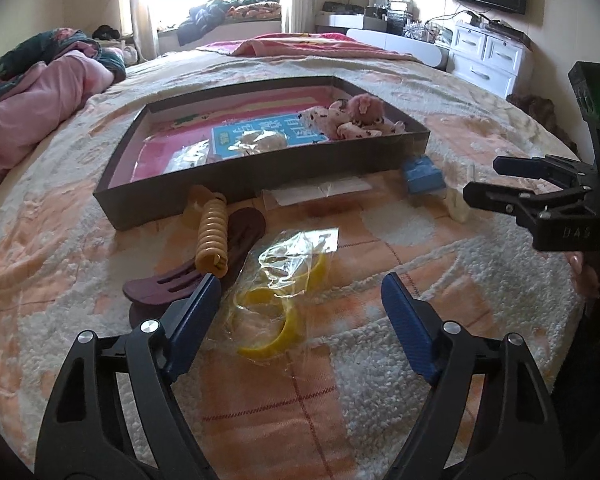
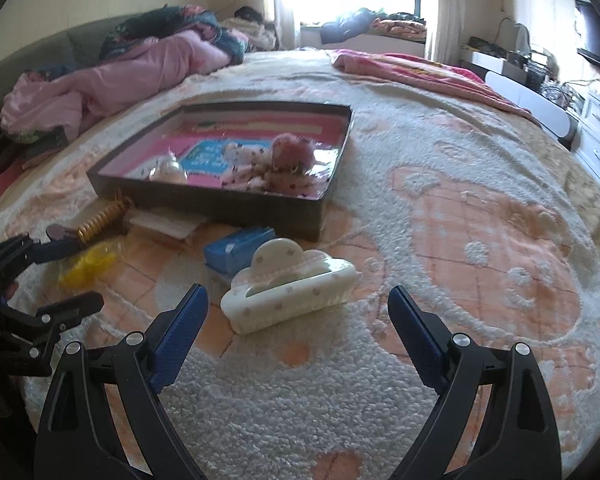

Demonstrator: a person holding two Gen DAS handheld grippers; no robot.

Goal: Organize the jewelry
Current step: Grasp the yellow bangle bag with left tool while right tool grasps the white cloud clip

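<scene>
Box [image 1: 260, 168] beyond both grippers, part filled: scrunchies [image 1: 352, 120], bagged pieces inside. Left gripper [image 1: 296, 312] jaws spread, bagged yellow bangles [image 1: 276, 304] between them. Right gripper [image 2: 296, 320] jaws spread, empty; white cloud clip [image 2: 292, 292] just ahead. Spiral tie [image 1: 212, 236], maroon clip [image 1: 204, 276], blue item [image 1: 424, 176] not yet boxed.

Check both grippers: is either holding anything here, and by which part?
Nothing is held. The left gripper is open over the bagged yellow bangles; the right gripper is open in front of the white clip.
</scene>
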